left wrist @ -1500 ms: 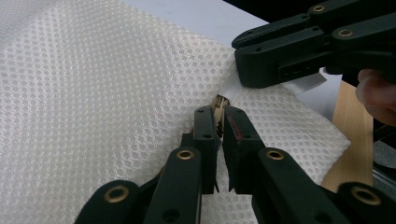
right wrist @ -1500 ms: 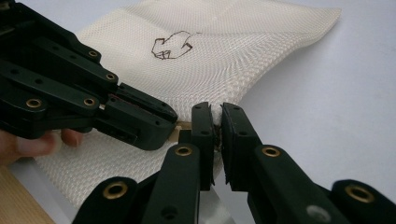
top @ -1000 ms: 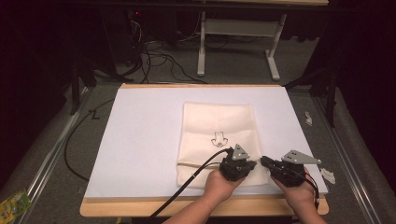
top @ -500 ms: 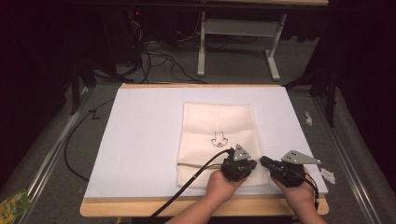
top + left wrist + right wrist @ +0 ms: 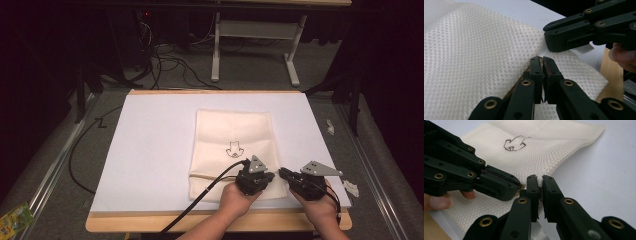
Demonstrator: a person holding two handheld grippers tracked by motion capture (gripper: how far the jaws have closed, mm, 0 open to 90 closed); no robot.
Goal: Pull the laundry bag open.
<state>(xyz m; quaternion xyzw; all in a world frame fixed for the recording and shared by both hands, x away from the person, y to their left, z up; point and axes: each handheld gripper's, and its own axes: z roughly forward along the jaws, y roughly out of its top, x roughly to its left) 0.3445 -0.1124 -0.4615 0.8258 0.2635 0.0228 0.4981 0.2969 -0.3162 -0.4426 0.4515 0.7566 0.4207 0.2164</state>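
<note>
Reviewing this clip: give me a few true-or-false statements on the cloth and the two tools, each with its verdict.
1. The cream mesh cloth lies on the white sheet. True.
2. The left tool is wide open above the cloth. False: its jaws are shut on the cloth's near edge.
3. The right tool is shut on the cloth's edge. True.
4. The cloth is plain, with no marking. False: a small dark drawing sits on it.
5. The tools grip opposite ends of the cloth. False: both grip at the near right corner, close together.
</note>
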